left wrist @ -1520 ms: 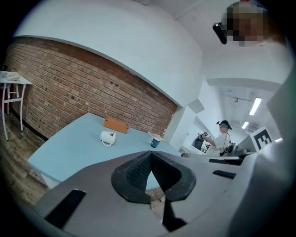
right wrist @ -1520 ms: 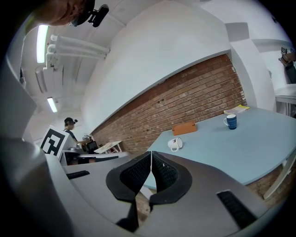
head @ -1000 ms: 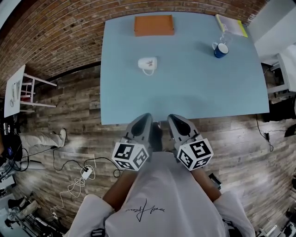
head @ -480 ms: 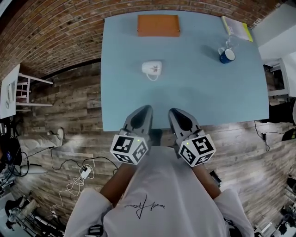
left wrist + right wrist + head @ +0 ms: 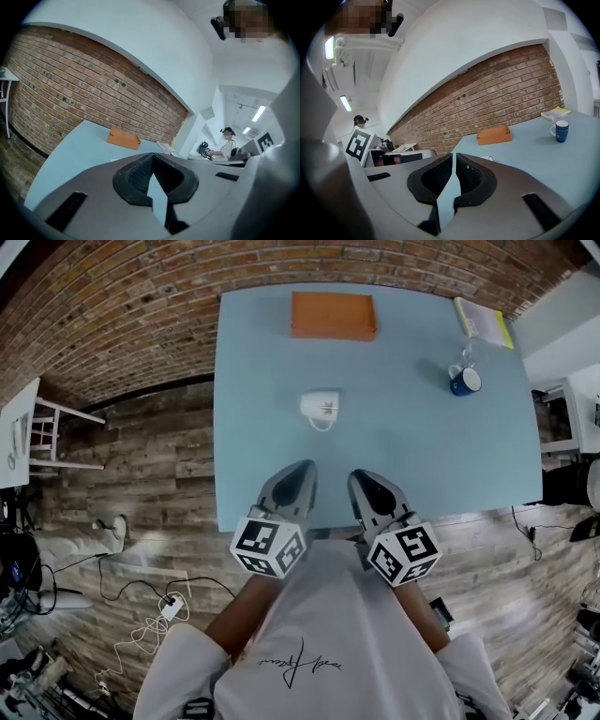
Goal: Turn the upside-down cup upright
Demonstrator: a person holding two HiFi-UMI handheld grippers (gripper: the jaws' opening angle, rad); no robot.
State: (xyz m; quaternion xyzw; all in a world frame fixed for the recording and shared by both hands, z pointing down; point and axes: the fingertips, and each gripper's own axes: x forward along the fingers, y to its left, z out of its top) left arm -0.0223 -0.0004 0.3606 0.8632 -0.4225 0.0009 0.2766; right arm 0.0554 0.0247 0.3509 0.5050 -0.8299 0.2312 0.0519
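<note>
- Left gripper: jaws pressed together, nothing btwn them. Held low in front of the person, tip just over the near edge of the table.
- Right gripper: jaws closed to a thin slit, empty. Sits beside the left one, tip also at the near table edge.
- Cup: white, upside down on the table, handle toward the person. Left-centre of the top, ahead of both grippers and a little nearer the left one's line. Untouched, well apart from both tips.
- Orange box: far edge of table, beyond the cup. Not involved.
- Blue mug: upright, far right. Not the task item.
- Book: yellow-edged, far right corner.
- Change vs 1 s ago: the table and all on it have slid down the head view, so the cup now reads closer to the grippers. Tips were short of the table edge, now reach over it. Grippers kept the same paired, closed pose. The cup itself hasn't moved relative to the box or mug.
- Meaning for task: approach phase only, pers. closing in on the table. Flip not begun.
- Next needs (judgement): one gripper to spread its jaws, reach fwd, take the cup by wall or handle, then rotate it upright. Risk: smooth glazed wall may slip in the pads mid-turn.
</note>
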